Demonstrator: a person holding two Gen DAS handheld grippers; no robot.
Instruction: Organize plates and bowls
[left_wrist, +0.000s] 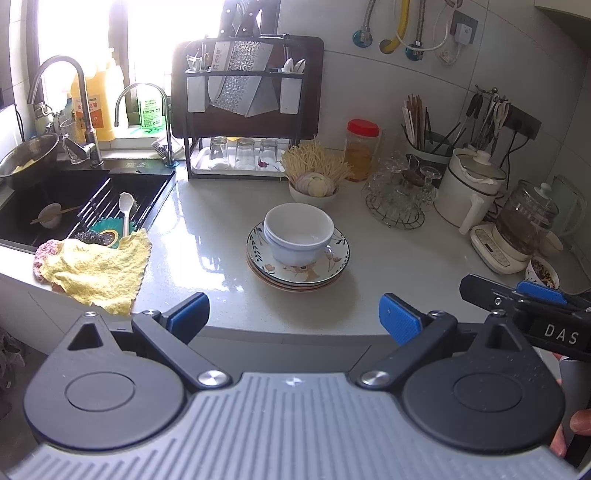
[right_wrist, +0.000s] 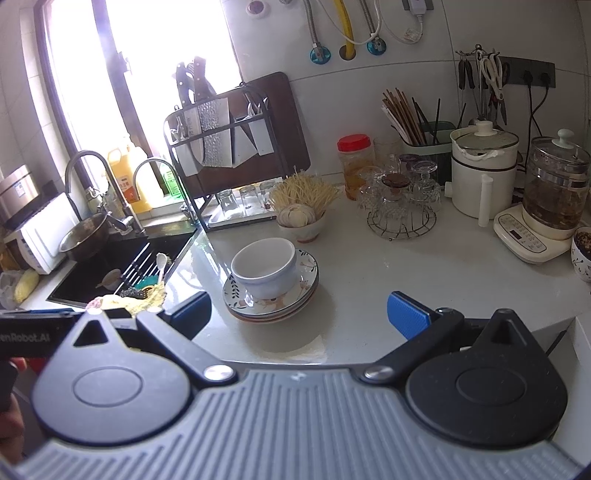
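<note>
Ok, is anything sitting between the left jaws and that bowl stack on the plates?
Nothing visible. Bare counter lies between the open left gripper and the white bowls stacked on the plates. The yellow cloth sits off to the left.

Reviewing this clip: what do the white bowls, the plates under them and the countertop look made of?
White bowls: likely glazed ceramic, glossy with soft highlights. Plates: probably glazed ceramic too, with printed leaf and flower patterns and a dark rim line. Countertop: looks like polished stone or a composite, pale, speckled, mirroring the window light.
</note>
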